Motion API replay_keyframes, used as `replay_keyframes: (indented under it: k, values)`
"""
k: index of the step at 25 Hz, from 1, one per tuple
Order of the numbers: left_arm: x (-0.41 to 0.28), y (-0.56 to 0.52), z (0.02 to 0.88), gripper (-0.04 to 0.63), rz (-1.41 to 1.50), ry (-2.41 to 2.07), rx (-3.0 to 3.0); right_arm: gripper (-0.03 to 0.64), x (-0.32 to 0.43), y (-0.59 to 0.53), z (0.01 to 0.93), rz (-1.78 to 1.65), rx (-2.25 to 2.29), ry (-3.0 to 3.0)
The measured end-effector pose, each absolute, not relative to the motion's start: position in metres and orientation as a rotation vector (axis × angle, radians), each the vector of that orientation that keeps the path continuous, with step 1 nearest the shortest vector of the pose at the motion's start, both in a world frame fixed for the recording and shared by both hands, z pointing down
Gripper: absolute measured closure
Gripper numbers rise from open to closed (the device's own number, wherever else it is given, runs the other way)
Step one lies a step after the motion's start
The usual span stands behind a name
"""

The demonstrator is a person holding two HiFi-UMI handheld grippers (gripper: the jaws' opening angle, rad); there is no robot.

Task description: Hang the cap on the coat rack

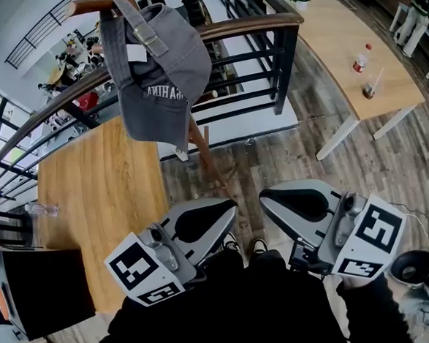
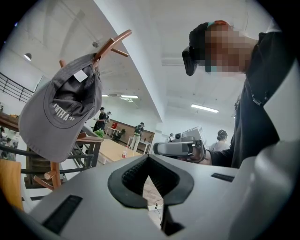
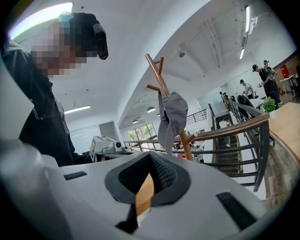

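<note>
**Item 1 – cap** point(image 1: 159, 68): grey fabric, lettering on the front panel, buckled strap at the back. It is hung on an upper peg of the coat rack point(image 1: 90, 6), brim pointing down. It is carried by the peg alone and touched by neither tongs.

**Item 2 – coat rack:** reddish-brown wood, slim pole w/ angled pegs. The foot is seen on the plank floor point(image 1: 274, 157), near the edge of a wooden worktop point(image 1: 95, 195) and in front of a dark railing point(image 1: 239, 26).

**Item 3 – L tongs** point(image 1: 230, 206): pads are pressed together at the tips, w/ nothing clamped. Held low, close to the person's body, tips aimed twd the rack. In the left gripper view the tips point(image 2: 149, 158) are seen at lower centre. The cap point(image 2: 61, 112) is seen up and to the left on its peg point(image 2: 112, 44), well apart from them.

**Item 4 – R tongs** point(image 1: 265, 195): clenched and empty. Held just beside the L tongs at the same low level. In the right gripper view the tips point(image 3: 150, 157) are seen at lower centre. The cap point(image 3: 171, 119) is seen above them but farther off, on the rack point(image 3: 157, 75), w/ no contact.

**Item 5 – misc.:** a second worktop point(image 1: 341, 37) w/ a bottle point(image 1: 361, 60) is seen at upper right in the head view, well apart from cap and tongs.
</note>
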State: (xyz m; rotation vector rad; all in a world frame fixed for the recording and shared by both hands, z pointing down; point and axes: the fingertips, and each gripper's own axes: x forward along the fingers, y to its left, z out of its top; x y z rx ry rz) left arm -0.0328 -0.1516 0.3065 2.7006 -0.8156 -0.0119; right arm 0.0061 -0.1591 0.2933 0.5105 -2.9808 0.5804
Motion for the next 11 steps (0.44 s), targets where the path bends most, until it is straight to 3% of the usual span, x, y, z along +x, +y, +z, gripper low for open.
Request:
replay_keyframes:
  k: [11]
  values:
    - [-0.047, -0.148, 0.306, 0.595, -0.023, -0.850, 2.696, 0.600, -0.005, -0.156, 0.288, 0.550, 0.495, -2.991]
